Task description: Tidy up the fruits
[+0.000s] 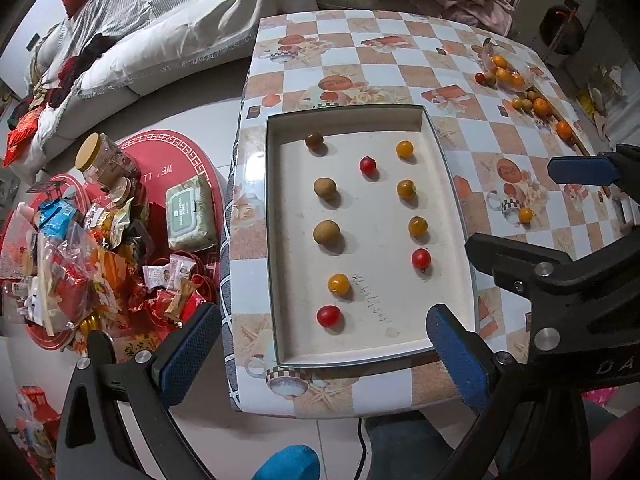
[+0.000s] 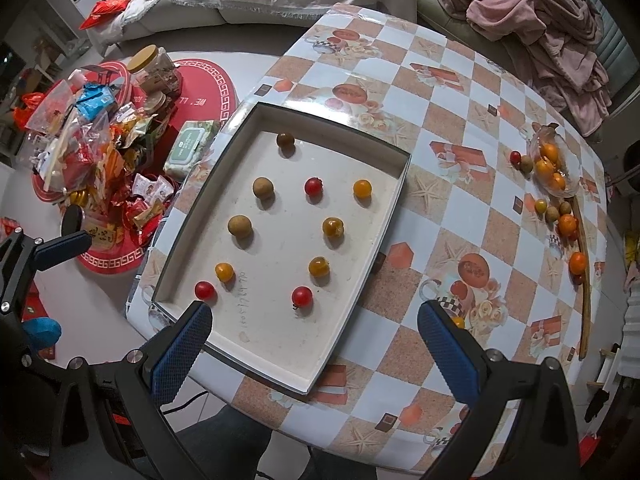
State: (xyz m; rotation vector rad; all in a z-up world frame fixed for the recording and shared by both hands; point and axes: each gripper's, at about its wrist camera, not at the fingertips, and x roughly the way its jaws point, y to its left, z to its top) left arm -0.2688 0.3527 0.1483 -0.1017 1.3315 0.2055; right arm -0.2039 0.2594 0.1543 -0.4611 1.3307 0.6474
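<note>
Fruits: loose yellow tomato (image 1: pixel 525 215) on table, beside right gripper (image 2: pixel 316 344) | both grippers' jaws released, empty | left gripper (image 1: pixel 324 344) farther

On the table (image 1: pixel 360 56) a tray (image 1: pixel 452 184) near its front-left edge holds ten fruits (image 1: pixel 327 233) in two rows with one between them, more fruit (image 2: pixel 554 168) lies loose at the far right, and snack packets (image 1: pixel 80 264) crowd the floor to the left.
</note>
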